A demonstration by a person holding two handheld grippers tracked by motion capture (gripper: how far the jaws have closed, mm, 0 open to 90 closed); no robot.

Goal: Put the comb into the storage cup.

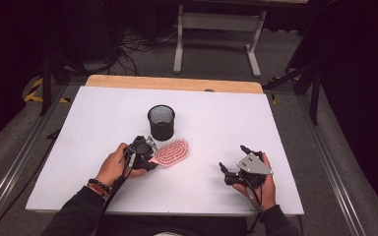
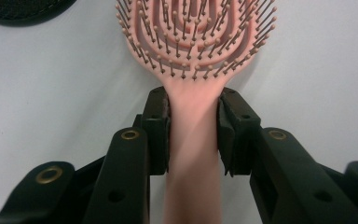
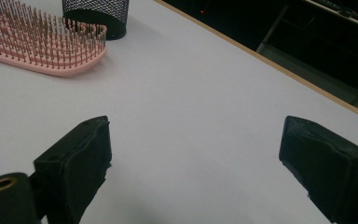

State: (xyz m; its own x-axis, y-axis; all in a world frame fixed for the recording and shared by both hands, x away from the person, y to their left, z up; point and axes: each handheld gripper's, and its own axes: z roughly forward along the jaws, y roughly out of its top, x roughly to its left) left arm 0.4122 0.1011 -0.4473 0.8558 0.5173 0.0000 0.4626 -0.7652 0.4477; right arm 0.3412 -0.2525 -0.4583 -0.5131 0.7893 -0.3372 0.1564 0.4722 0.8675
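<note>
Left gripper [image 2: 193,121] jaws clamped on handle of pink plastic vented hairbrush [image 2: 193,42]; grip kept square near head before lift toward black mesh cup [image 1: 161,122]. Right gripper [image 3: 196,168] jaws wide, nothing held.

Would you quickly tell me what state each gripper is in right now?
Left gripper: closed on the handle of the pink hairbrush, which lies on the table.
Right gripper: open, holding nothing.

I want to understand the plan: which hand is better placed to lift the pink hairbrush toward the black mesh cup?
Left. The left gripper already has its jaws on the pink hairbrush handle, close to the black mesh cup. The right gripper rests open, apart from the brush, with nothing between its jaws.
</note>
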